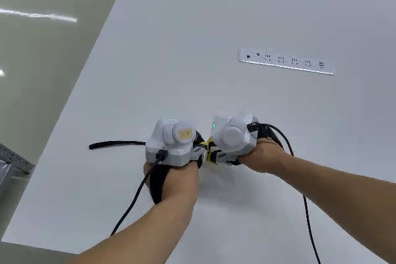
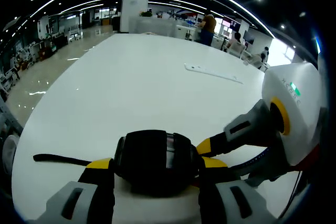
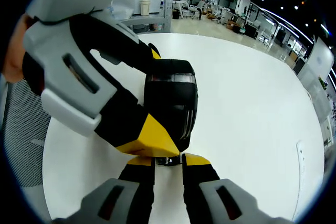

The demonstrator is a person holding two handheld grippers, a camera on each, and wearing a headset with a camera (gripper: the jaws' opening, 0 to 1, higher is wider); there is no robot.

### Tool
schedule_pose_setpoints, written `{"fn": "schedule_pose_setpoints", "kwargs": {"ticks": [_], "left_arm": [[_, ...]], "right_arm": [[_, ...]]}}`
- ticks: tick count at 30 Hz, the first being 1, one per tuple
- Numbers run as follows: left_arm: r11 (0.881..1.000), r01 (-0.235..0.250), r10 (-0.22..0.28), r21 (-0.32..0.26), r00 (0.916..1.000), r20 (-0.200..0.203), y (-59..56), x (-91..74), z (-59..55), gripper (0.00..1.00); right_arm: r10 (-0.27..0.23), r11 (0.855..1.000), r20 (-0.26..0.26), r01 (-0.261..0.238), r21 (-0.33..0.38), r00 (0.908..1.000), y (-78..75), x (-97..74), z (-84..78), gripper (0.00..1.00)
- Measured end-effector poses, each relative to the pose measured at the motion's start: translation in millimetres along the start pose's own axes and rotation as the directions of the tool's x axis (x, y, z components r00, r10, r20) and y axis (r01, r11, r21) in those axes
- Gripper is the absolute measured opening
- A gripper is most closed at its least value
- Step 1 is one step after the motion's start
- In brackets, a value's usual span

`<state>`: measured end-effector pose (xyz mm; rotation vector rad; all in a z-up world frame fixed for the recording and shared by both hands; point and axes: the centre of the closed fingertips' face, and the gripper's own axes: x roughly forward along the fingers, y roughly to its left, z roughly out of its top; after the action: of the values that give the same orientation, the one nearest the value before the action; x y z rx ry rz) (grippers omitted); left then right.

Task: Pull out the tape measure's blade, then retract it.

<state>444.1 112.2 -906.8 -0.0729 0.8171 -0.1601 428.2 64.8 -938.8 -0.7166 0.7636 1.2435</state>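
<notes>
While the tape measure [image 2: 157, 153] is being clamped by its black case between the left gripper [image 2: 156, 165] jaws, low over the white table [image 1: 185, 41], its blade hook [image 3: 169, 159] is being pinched by the right gripper [image 3: 169, 163], nearly closed. Case is being judged rigid, smooth; blade thin, springy, best drawn by the hook.

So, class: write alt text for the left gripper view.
The left gripper clamps a black tape measure on a white table. The right gripper meets its side from the right; a black strap lies to its left.
</notes>
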Motion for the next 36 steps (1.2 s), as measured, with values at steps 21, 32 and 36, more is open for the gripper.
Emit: {"fn": "schedule_pose_setpoints", "kwargs": {"ticks": [21, 32, 36], "left_arm": [[0.998, 0.028, -0.029, 0.063, 0.9995, 0.013, 3.2, -9.5, -1.2, 0.67], [0.995, 0.045, -0.046, 0.092, 0.9989, 0.012, 4.2, -18.7, -3.3, 0.69], [0.993, 0.053, -0.054, 0.101, 0.9984, 0.015, 5.8, -22.3, -3.7, 0.7]], "right_arm": [[-0.055, 0.994, 0.016, 0.053, 0.098, 0.9983, -0.1, -13.0, 0.5, 0.29], [-0.113, 0.971, 0.034, 0.103, 0.217, 0.993, 1.8, -28.5, -3.7, 0.33], [-0.136, 0.957, 0.04, 0.12, 0.265, 0.99, 3.9, -34.7, -6.3, 0.35]]}}
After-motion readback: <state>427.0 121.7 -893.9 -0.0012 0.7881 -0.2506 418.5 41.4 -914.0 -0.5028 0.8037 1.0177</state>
